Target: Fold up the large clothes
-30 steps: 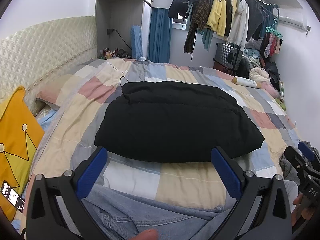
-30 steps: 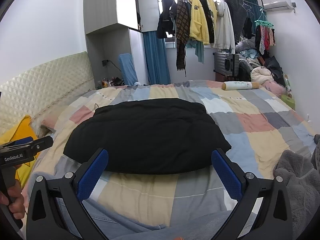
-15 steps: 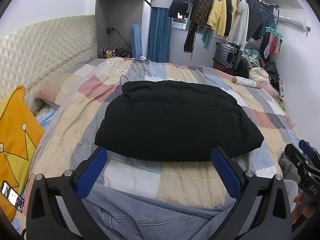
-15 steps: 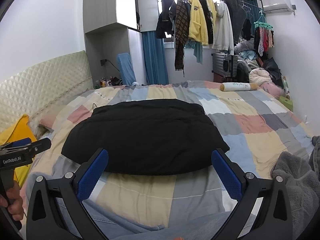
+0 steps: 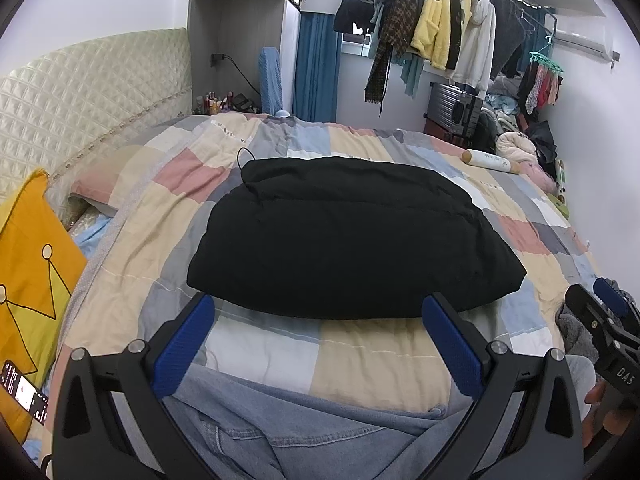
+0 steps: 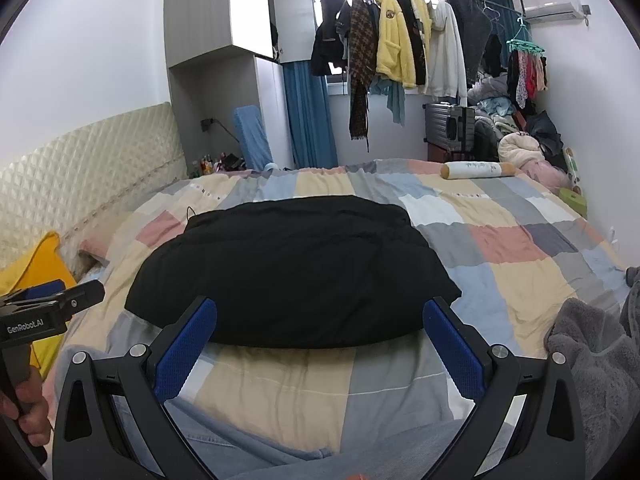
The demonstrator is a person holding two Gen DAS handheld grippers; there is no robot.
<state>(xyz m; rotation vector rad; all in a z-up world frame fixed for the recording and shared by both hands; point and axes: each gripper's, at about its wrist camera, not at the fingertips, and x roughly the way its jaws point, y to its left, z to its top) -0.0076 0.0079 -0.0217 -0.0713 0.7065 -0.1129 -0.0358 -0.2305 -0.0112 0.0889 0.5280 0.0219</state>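
A folded black padded jacket (image 5: 352, 236) lies flat in the middle of the bed; it also shows in the right wrist view (image 6: 292, 272). My left gripper (image 5: 318, 344) is open and empty, held back from the jacket's near edge. My right gripper (image 6: 318, 346) is open and empty, also short of the near edge. A blue denim garment (image 5: 280, 420) lies at the bed's near edge under both grippers, also in the right wrist view (image 6: 248, 444). Each gripper shows in the other's view: the right one (image 5: 604, 332), the left one (image 6: 44, 312).
The patchwork quilt (image 5: 400, 360) covers the bed. A yellow crown pillow (image 5: 28, 280) and a phone (image 5: 24, 392) lie at left by the quilted headboard (image 5: 80, 96). A grey fleece garment (image 6: 600, 360) lies at right. A rolled bolster (image 6: 476, 170) lies at the far side; clothes (image 6: 400, 52) hang on a rack.
Both views have tilted up a little and drawn slightly back; the jacket has not moved. Both grippers stay open.
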